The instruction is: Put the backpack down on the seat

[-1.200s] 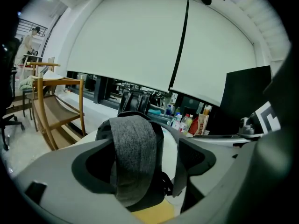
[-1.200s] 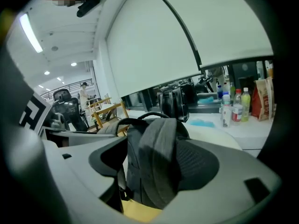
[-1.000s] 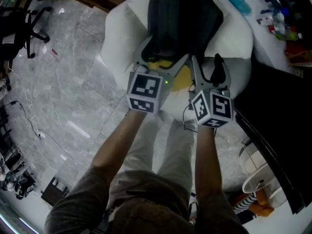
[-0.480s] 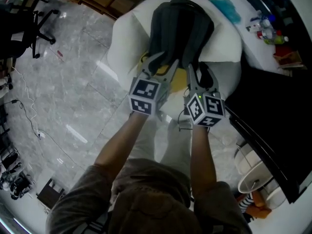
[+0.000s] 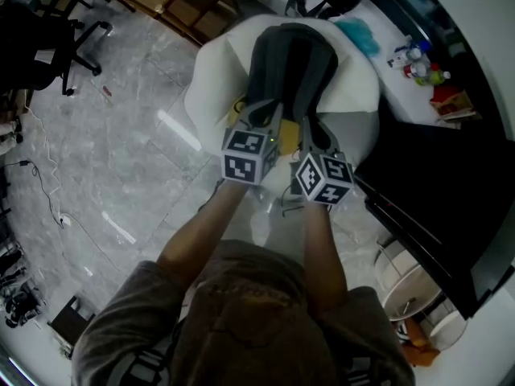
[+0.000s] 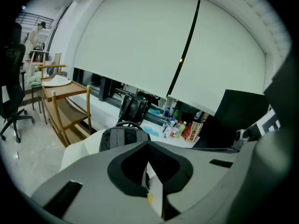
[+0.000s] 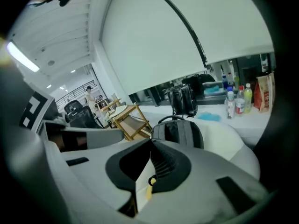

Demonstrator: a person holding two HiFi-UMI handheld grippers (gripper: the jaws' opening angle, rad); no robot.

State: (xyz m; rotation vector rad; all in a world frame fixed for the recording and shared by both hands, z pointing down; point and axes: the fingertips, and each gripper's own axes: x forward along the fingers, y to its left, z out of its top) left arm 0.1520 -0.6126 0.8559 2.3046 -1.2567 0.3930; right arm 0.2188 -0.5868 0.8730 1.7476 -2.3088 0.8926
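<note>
Item: grey backpack (image 5: 290,59), resting on the white seat (image 5: 211,95); we saw its full length only in the head view. Left gripper (image 5: 270,115) and right gripper (image 5: 305,127), near its lower end: fingers (image 6: 93,171) had just closed together, holding nothing. A yellow scrap (image 7: 150,187), perhaps a tag, showed below them. Only the gripper views showed the black bag (image 6: 134,108) and bottles (image 7: 236,104) on the surface (image 7: 259,119) behind.

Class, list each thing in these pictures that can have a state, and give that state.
Backpack: resting on the seat, not gripped.
Seat: bearing the backpack.
Left gripper: just closed, shut, nothing between its jaws.
Right gripper: just closed, shut, nothing between its jaws.
</note>
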